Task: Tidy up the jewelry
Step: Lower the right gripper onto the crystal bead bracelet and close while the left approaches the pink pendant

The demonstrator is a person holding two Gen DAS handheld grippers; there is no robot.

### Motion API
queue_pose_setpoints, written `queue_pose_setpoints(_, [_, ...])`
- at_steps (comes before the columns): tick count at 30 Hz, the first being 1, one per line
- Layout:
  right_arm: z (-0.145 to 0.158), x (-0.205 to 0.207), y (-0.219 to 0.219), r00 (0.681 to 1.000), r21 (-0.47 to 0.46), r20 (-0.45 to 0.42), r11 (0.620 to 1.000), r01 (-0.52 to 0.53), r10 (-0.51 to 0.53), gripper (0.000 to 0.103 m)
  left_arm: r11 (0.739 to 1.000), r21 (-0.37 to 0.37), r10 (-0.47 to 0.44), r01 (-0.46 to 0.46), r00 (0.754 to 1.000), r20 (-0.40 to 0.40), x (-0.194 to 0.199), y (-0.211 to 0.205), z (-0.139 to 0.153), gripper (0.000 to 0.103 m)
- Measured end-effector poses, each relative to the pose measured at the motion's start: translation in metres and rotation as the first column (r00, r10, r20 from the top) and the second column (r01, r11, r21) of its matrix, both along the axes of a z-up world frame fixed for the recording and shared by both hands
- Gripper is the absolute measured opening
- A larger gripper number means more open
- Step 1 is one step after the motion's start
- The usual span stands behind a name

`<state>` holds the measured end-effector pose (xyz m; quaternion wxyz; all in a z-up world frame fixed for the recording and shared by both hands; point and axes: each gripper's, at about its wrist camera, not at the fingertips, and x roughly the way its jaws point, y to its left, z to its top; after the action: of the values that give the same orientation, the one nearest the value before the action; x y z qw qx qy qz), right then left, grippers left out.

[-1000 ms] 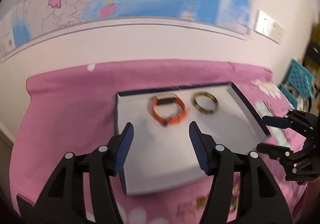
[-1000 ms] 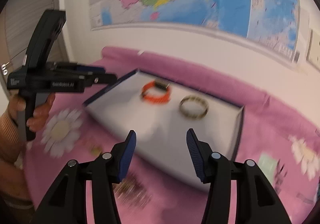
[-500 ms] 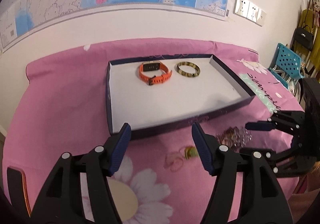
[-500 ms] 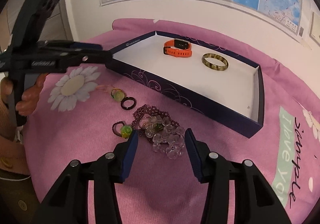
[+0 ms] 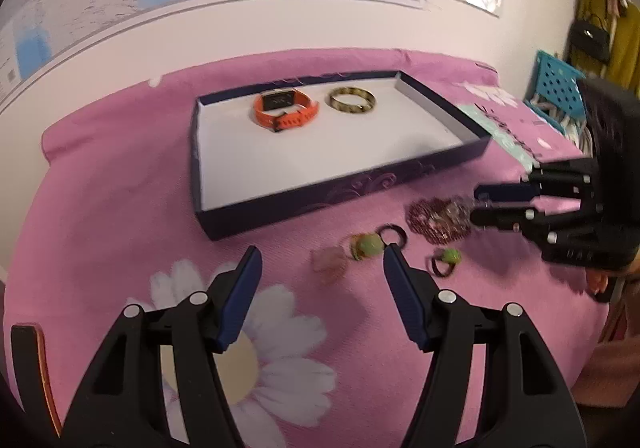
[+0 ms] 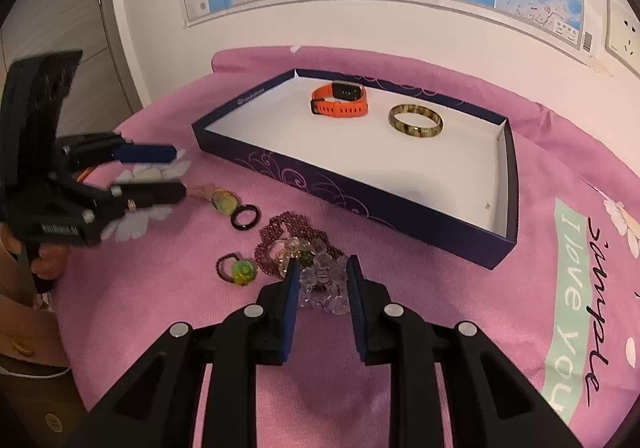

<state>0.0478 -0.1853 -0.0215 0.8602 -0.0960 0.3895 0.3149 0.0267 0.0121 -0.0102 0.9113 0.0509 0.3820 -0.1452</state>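
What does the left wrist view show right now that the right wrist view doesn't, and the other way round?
Only the left wrist view: the left gripper from behind, jaws wide over the pink cord and green bead ring, and a blue chair at the right.

Only the right wrist view: the right gripper closing around the clear crystal bracelet, and the "I love you" print on the cloth.

Both: the navy tray holding the orange watch and the bangle, the black ring, and the dark red bead strand.
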Motion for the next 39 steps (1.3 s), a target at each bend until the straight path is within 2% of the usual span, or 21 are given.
queue_pose_setpoints(3, [0.005,0.0,-0.004,1.0,0.027,0.002,1.0,0.008,-0.008,0.022,1.0,0.018,-0.021,0.021,1.0,-0.011,0.0,-0.005,-0.004,0.062])
queue_pose_setpoints(11, [0.022,0.001,-0.016,1.0,0.103,0.008,0.994,0.023,-0.024,0.022,0.999,0.028,-0.014,0.016,0.998,-0.066,0.012,-0.012,-0.017,0.047])
queue_pose_setpoints(18, [0.038,-0.002,-0.026,0.999,0.154,0.023,0.988,0.028,-0.032,0.022,1.0,0.001,-0.006,0.006,0.996,-0.087,0.017,-0.009,-0.019,0.025])
queue_pose_setpoints(27, [0.015,0.003,-0.032,0.997,0.11,-0.043,0.992,0.069,-0.065,0.022,1.0,-0.005,0.001,-0.001,0.996,-0.087,0.014,-0.006,-0.019,0.023])
queue_pose_setpoints(30, [0.008,0.004,-0.038,0.995,0.103,-0.063,0.991,0.088,-0.081,0.022,1.0,-0.005,0.001,-0.002,0.996,-0.086,0.015,-0.006,-0.02,0.027])
queue_pose_setpoints(35, [-0.002,0.003,-0.046,0.991,0.086,-0.09,0.991,0.104,-0.096,0.023,1.0,-0.004,0.003,-0.003,0.996,-0.089,0.016,-0.006,-0.021,0.026])
queue_pose_setpoints(37, [-0.004,0.002,-0.045,0.991,0.083,-0.095,0.992,0.099,-0.091,0.028,1.0,-0.009,0.005,-0.006,0.996,-0.091,0.016,-0.005,-0.021,0.019])
queue_pose_setpoints(39, [-0.004,0.001,-0.042,0.993,0.074,-0.085,0.993,0.091,-0.085,0.037,1.0,-0.01,0.008,-0.009,0.996,-0.092,0.016,-0.005,-0.021,0.018])
